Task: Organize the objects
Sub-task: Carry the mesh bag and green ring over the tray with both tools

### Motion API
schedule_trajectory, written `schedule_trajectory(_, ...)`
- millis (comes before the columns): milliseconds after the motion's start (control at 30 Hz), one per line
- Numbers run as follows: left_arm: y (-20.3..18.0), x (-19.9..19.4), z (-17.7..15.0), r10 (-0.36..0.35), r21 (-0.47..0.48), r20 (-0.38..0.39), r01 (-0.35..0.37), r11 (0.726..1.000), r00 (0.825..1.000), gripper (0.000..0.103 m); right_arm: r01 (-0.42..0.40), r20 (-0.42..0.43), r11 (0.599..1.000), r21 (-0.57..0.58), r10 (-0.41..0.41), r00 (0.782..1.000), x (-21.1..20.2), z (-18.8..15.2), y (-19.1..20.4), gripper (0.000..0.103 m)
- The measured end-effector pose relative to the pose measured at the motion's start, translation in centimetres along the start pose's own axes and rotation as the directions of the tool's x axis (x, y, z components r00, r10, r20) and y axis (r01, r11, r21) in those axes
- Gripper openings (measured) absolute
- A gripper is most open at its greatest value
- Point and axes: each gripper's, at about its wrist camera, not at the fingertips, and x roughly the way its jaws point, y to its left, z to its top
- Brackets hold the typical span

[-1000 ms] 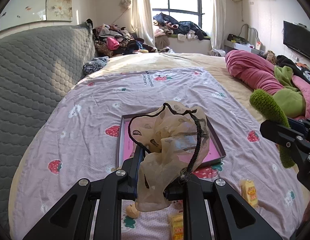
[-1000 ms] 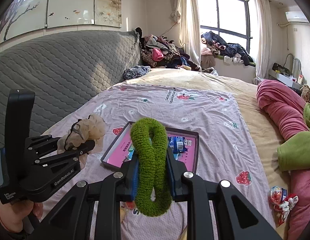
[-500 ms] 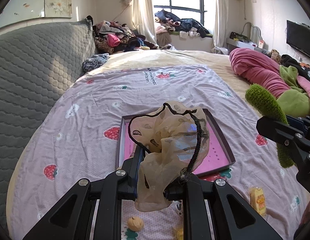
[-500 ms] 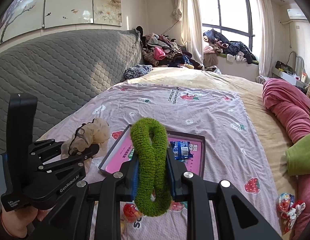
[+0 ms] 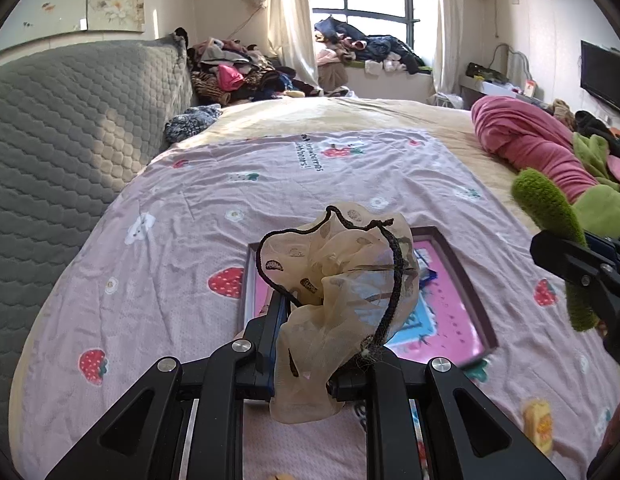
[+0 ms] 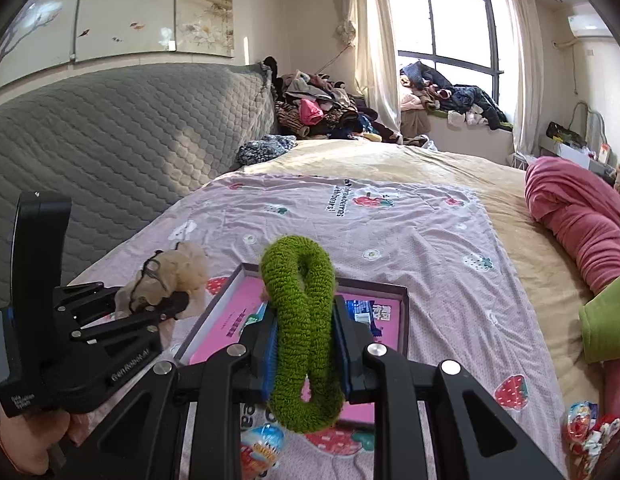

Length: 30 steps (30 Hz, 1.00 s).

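The left gripper (image 5: pixel 305 344) is pressed together on a beige scrunchie (image 5: pixel 342 276) with a thin black edge. The floppy cloth sticks up and hangs down between the two fingers. The right gripper (image 6: pixel 305 340) is pressed together on a green scrunchie (image 6: pixel 299 328). It is fuzzy and squeezed into a long loop that stands up tall between the fingers.

Both grippers are up above a tray (image 6: pixel 404 308) with a pink bottom and a dark rim. The tray lies on a bed sheet (image 5: pixel 181 240) with strawberries on it. The beige scrunchie is over the near left part of the tray. The green scrunchie is to its right. Inside the tray lies one blue packet (image 6: pixel 364 312).

There are two scrunchies, one in each gripper, and one tray. On the sheet, near the cameras, I count one yellow snack pack (image 5: pixel 538 428) on the right, one blue and white snack pack (image 6: pixel 263 442), and one red and white wrapper (image 6: pixel 590 428) far right. A pink blanket (image 6: pixel 578 216) lies on the right side of the bed.
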Motion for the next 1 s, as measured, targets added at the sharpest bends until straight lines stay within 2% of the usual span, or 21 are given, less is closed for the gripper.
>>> schedule_trajectory(267, 0.4, 4.4, 0.4, -0.007, -0.009, -0.019, 0.006, 1.0, 1.0, 0.018, 0.018, -0.011, 0.998, 0.055, -0.017, 1.0, 4.5, -0.6, -1.6, 0.024)
schedule_trajectory(433, 0.3, 8.1, -0.5, -0.034, -0.028, -0.06, 0.032, 0.999, 0.998, 0.018, 0.044, -0.022, 0.997, 0.068, -0.043, 0.999, 7.2, -1.3, -1.6, 0.024)
schedule_trajectory(533, 0.1, 10.3, -1.2, -0.021, -0.014, -0.086, 0.02, 1.0, 0.996, 0.018, 0.053, -0.041, 0.997, 0.063, -0.05, 0.998, 8.8, -1.9, -1.7, 0.024)
schedule_trajectory(800, 0.8, 14.3, -2.1, -0.001, -0.002, -0.152, 0.001, 1.0, 0.988, 0.018, 0.084, -0.174, 0.993, 0.088, -0.067, 0.982, 13.8, -5.2, -3.2, 0.024)
schedule_trajectory(900, 0.6, 15.1, -2.3, 0.02, 0.016, -0.165, -0.018, 1.0, 0.986, 0.018, 0.1, -0.196, 0.991, 0.084, -0.082, 0.977, 14.6, -5.9, -3.6, 0.024)
schedule_trajectory(1000, 0.7, 15.9, -2.3, 0.002, 0.01, -0.198, 0.0, 1.0, 0.98, 0.018, 0.114, -0.218, 0.99, 0.078, -0.095, 0.971, 15.4, -6.6, -4.0, 0.024)
